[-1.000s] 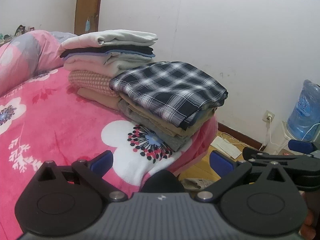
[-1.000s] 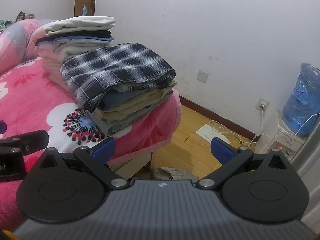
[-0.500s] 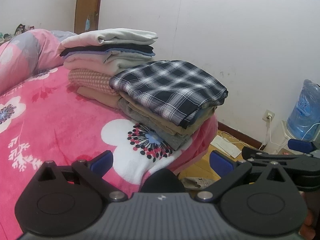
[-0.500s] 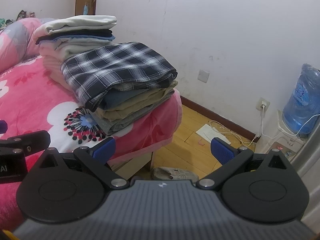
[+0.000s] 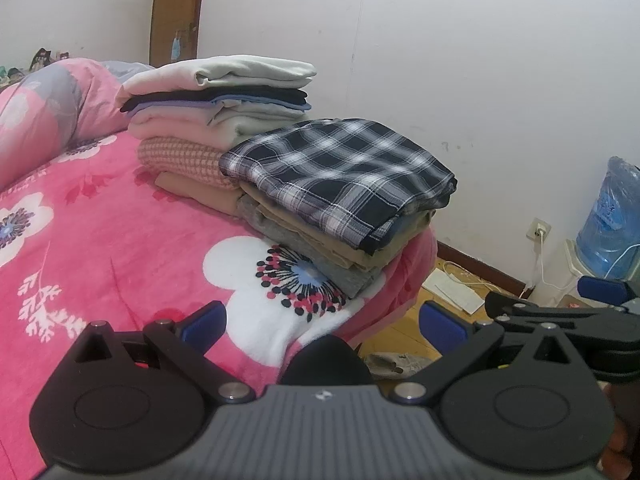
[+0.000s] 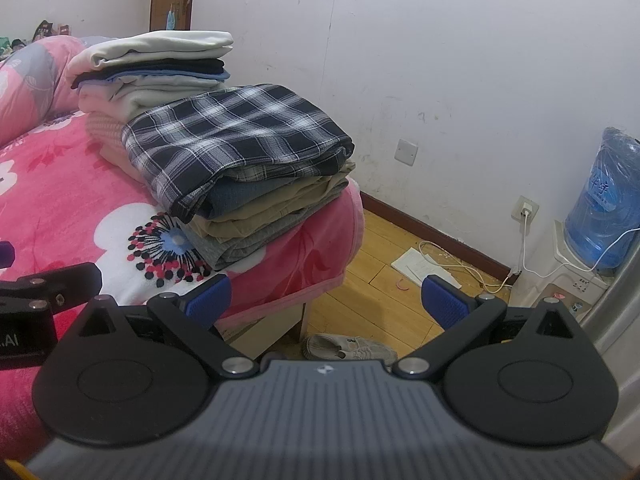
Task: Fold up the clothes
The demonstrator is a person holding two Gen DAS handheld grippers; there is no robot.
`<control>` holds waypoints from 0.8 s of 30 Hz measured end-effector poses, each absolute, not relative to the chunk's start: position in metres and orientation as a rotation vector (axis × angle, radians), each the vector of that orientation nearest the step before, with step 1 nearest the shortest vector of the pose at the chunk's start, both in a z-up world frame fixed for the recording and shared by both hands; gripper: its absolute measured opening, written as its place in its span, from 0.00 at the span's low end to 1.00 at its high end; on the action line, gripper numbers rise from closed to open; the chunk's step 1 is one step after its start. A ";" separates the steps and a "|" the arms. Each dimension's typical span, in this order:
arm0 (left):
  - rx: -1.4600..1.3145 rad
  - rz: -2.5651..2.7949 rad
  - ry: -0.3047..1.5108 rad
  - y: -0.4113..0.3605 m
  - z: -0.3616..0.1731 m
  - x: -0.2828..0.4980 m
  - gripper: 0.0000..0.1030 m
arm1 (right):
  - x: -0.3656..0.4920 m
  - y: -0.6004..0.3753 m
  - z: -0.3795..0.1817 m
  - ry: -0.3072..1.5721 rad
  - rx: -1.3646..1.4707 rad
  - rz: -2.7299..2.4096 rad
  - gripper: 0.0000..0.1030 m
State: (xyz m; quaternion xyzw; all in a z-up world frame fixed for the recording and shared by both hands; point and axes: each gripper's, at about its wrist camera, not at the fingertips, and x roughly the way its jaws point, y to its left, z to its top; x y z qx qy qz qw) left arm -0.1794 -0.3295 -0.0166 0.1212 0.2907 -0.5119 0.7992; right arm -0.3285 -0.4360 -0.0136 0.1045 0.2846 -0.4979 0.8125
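**Two folded piles at the bed corner, both claws empty**

We hold the left gripper [image 5: 323,322] low over the pink flowered blanket [image 5: 120,248], its blue pads spread wide with nothing between them. Our right gripper [image 6: 326,298] is released just as wide and also holds nothing; it hangs past the bed's edge, over the wooden floor [image 6: 360,300].

The folded clothes sit in two piles at the far corner of the bed. The nearer pile is topped by a dark checked shirt [image 5: 340,176] lying on tan and grey pieces, and its outer side runs right along the blanket's edge where the bed drops to the floor. Behind it, touching or very nearly so, stands the taller pile [image 5: 216,100], capped by a cream garment and close to the white wall [image 5: 440,60].

Between our left gripper and the piles we see an open stretch of blanket, with more bare blanket off to the left toward the rolled pink quilt [image 5: 48,108]. To the right the room narrows: the floor strip between bed and wall carries a pale shoe [image 6: 348,348], a sheet of paper [image 6: 420,266] and a white cable [image 6: 472,272] running to a wall socket. A blue water jug [image 6: 608,204] stands on its dispenser in the right corner, well apart from the bed
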 end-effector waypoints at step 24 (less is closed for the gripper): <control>0.265 -1.103 0.627 -0.331 -0.017 -0.181 1.00 | -0.329 -0.436 -0.014 0.606 0.226 -1.066 0.99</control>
